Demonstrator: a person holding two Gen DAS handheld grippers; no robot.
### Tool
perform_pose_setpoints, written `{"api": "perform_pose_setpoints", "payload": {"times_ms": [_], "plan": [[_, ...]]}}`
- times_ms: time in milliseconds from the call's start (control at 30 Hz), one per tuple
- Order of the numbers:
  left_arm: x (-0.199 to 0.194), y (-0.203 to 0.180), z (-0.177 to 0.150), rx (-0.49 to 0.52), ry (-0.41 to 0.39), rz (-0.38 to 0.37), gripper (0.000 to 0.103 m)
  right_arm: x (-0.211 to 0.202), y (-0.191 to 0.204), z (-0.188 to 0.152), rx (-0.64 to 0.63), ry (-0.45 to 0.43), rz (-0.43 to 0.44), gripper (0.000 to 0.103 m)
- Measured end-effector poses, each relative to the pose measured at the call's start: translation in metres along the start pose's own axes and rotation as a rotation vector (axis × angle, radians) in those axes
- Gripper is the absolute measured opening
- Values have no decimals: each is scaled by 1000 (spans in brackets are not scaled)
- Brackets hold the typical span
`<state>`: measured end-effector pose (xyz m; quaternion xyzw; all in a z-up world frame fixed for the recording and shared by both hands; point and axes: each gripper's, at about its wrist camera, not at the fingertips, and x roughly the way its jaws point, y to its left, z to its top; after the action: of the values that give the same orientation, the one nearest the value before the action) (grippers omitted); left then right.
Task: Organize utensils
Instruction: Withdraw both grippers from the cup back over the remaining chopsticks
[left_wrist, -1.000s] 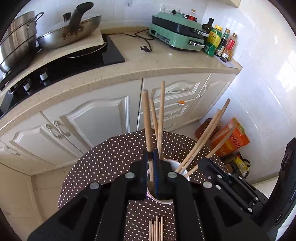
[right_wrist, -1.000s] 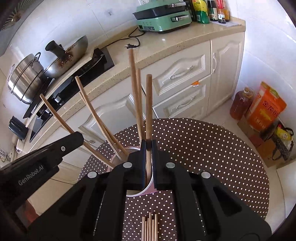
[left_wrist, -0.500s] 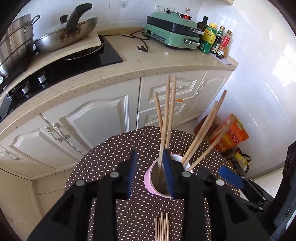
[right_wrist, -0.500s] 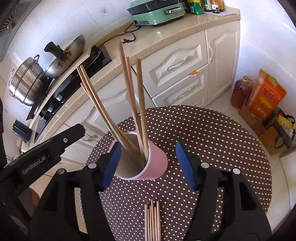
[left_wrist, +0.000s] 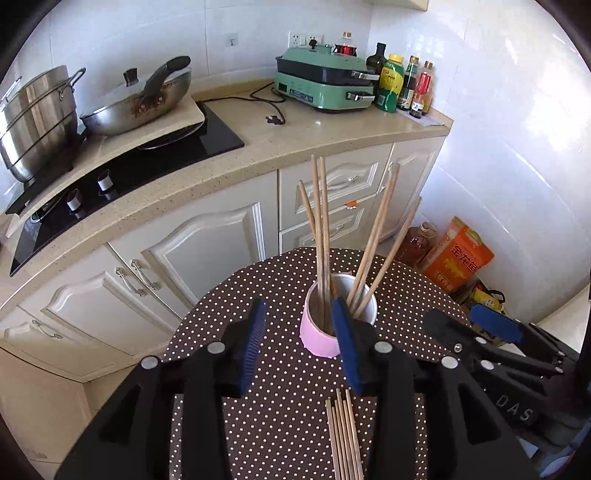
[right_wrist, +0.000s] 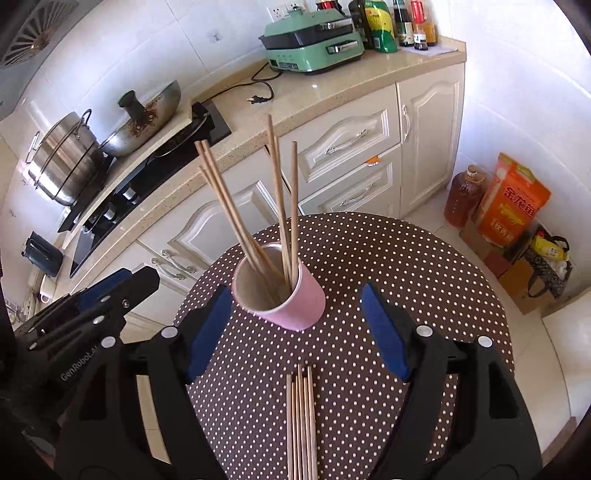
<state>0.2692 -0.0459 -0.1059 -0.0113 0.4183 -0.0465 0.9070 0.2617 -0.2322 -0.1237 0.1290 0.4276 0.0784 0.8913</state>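
Note:
A pink cup (left_wrist: 320, 338) (right_wrist: 295, 302) stands on the round polka-dot table (left_wrist: 280, 295) (right_wrist: 406, 266) with several wooden chopsticks (left_wrist: 321, 236) (right_wrist: 284, 206) upright in it. More chopsticks (left_wrist: 341, 435) (right_wrist: 301, 421) lie flat in a bundle near the table's front. My left gripper (left_wrist: 299, 350) hangs just before the cup, its jaws opening with nothing between them. My right gripper (right_wrist: 295, 332) is also opening, its blue pads apart on either side of the cup's near side, not touching it. Each gripper shows in the other's view: the right (left_wrist: 480, 332), the left (right_wrist: 99, 295).
Behind the table runs a counter (left_wrist: 295, 140) with white cabinets, a black cooktop (left_wrist: 129, 170), a wok (left_wrist: 140, 99), a steel pot (left_wrist: 37, 114), a green appliance (left_wrist: 325, 85) and bottles. An oil jug (right_wrist: 465, 195) and an orange bag (right_wrist: 513, 203) stand on the floor at right.
Both grippers were shut on chopsticks standing in the cup; they have opened, let the chopsticks go into the cup, and drawn back and up from it.

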Motion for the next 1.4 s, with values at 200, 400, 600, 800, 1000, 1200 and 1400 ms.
{"api": "perform_pose_setpoints", "payload": {"times_ms": [200,400,600,800,1000,1200,1400], "plan": [[-34,-3,-18,17,-40,-16,38,-35,5,-23,14,-16,12,75],[-64,-3,-39,39,-59,-25,41,-55,10,-41,-7,-15,5,77],[-83,5,-57,40,-74,-14,47,-65,8,-54,-18,2,-6,82],[-73,16,-85,14,-4,-25,48,-49,0,-76,-46,88,-35,84],[-54,22,-112,2,83,-27,48,-29,-15,-105,-35,180,-48,84],[-33,25,-137,3,165,-25,48,-7,-27,-132,-9,277,-79,84],[-13,26,-166,2,245,-24,48,15,-32,-154,7,354,-105,84]]}}
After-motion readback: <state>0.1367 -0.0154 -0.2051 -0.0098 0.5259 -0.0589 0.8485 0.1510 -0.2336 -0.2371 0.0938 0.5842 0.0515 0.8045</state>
